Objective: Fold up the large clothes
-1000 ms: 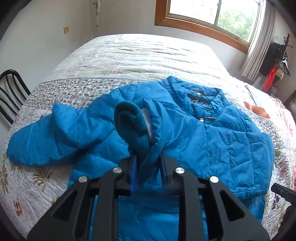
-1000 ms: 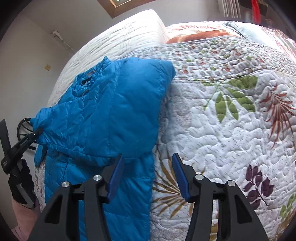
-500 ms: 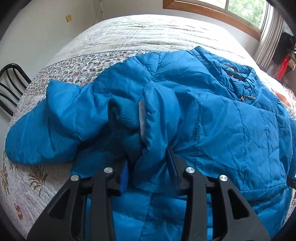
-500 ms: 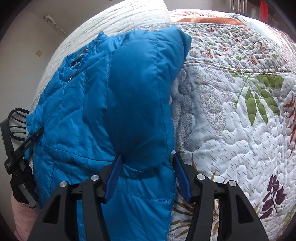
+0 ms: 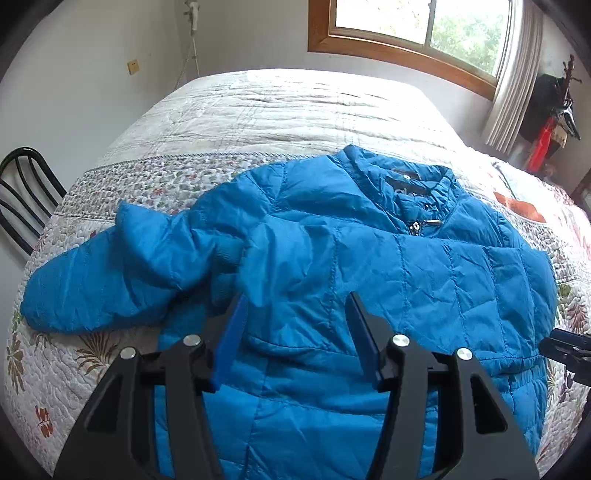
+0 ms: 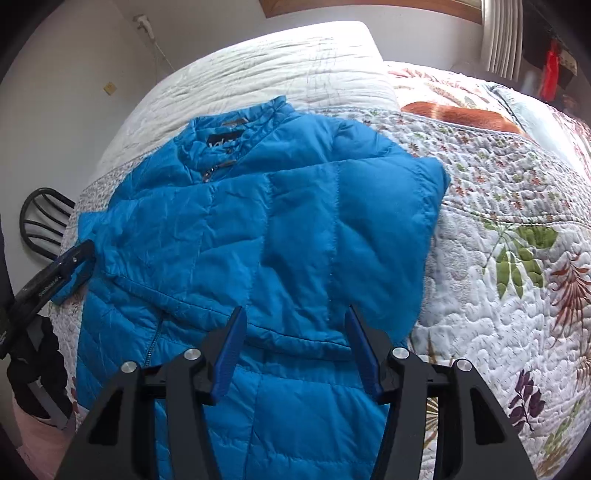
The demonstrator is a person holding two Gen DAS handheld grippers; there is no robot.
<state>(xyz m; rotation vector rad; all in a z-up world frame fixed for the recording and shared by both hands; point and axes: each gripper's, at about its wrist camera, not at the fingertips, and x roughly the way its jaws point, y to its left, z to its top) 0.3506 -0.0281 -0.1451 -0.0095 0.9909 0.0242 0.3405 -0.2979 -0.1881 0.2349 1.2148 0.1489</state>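
A blue puffer jacket lies face up on the quilted bed, collar toward the far side. Its left sleeve bends out over the quilt, and the cuff end rests back on the chest. My left gripper hovers just above the jacket's front. Its jaws are opening and the pads press on nothing. In the right wrist view the other sleeve is folded across the jacket. My right gripper is open over that sleeve's lower edge, pads apart from the fabric. Each gripper shows at the edge of the other's view.
A black metal chair stands beside the bed on the left. A window with a curtain is behind the bed. An orange cloth lies on the quilt right of the collar. Flowered quilt spreads to the right of the jacket.
The left gripper has let go of the sleeve cuff, which now lies on the jacket, and its jaws have widened. The right gripper has moved left, from the quilt to over the folded sleeve.
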